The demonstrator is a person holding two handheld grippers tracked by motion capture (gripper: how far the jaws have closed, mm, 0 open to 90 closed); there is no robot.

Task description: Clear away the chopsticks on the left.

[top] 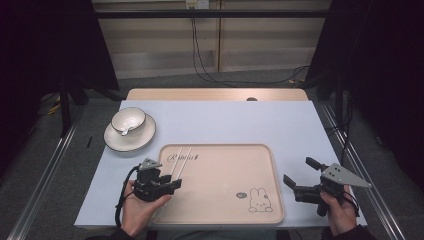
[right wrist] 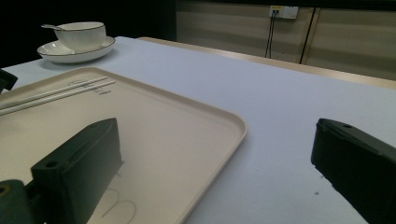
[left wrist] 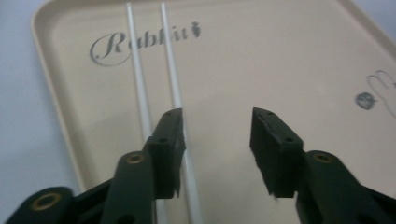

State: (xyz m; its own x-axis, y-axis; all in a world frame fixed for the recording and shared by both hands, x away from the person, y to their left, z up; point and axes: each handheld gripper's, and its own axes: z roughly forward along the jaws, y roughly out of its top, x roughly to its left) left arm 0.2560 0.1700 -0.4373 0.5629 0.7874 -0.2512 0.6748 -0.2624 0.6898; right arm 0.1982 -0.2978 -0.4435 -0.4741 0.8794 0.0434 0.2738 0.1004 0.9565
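The chopsticks (top: 180,161) lie side by side on the tray (top: 260,150), in its near-left part, just beside the left rim. Their long axis runs from the near-left up toward the printed word at the tray's far-left corner; the far tips cross that lettering. The pair is almost parallel, with a narrow gap between the sticks.

The left gripper (top: 175,184) sits over the near ends of the chopsticks. Its jaws stand apart with nothing between them. In the left gripper view the left jaw overlaps the right-hand stick (left wrist: 175,93); whether it touches cannot be told.

The right gripper (top: 299,176) is held off the tray's right edge, above the counter (top: 225,120), jaws wide apart and empty.

A bowl (top: 128,120) with a spoon (top: 124,131) stands on a plate (top: 116,141) at the counter's far-left, well apart from the tray.
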